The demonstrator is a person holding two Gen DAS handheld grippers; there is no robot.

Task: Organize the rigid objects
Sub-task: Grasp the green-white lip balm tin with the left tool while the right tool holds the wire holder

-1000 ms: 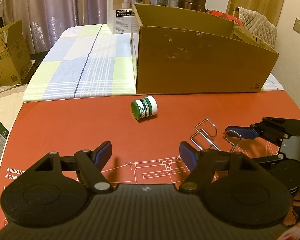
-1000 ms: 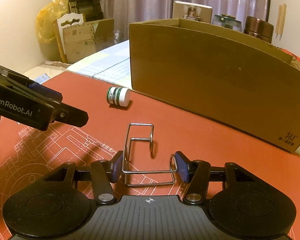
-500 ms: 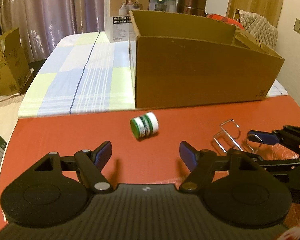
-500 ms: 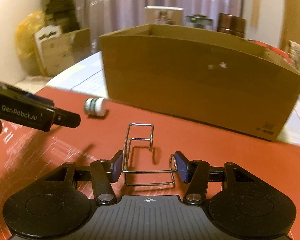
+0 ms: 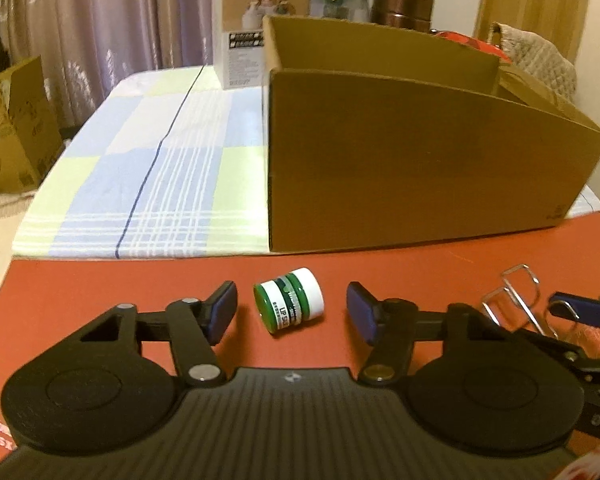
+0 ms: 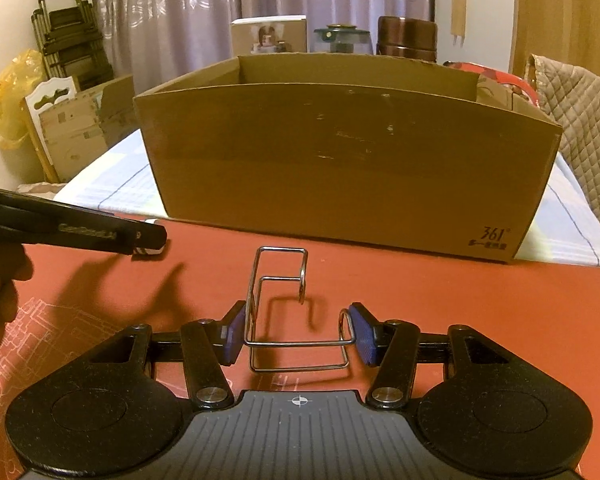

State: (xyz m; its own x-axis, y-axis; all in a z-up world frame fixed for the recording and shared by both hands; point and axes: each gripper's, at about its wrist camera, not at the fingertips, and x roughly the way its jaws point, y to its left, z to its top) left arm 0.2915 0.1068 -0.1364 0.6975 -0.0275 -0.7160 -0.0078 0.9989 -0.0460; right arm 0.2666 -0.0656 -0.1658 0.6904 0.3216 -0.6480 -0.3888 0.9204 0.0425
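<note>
A small green-and-white jar lies on its side on the red mat. It is between the fingers of my left gripper, whose jaws are closing; gaps still show on both sides of the jar. My right gripper is shut on a bent wire rack, gripping it across its width just above the mat. The open cardboard box stands straight ahead of both grippers. In the right wrist view a left finger hides most of the jar.
A checked cloth covers the table to the left of the box. A white product box and dark jars stand behind it. Cardboard boxes sit off the table's left edge and a quilted chair back is at the right.
My left gripper has moved forward until the jar lies between its fingers, and its jaws have narrowed. The right gripper, still holding the wire rack, has swung round to face the box squarely.
</note>
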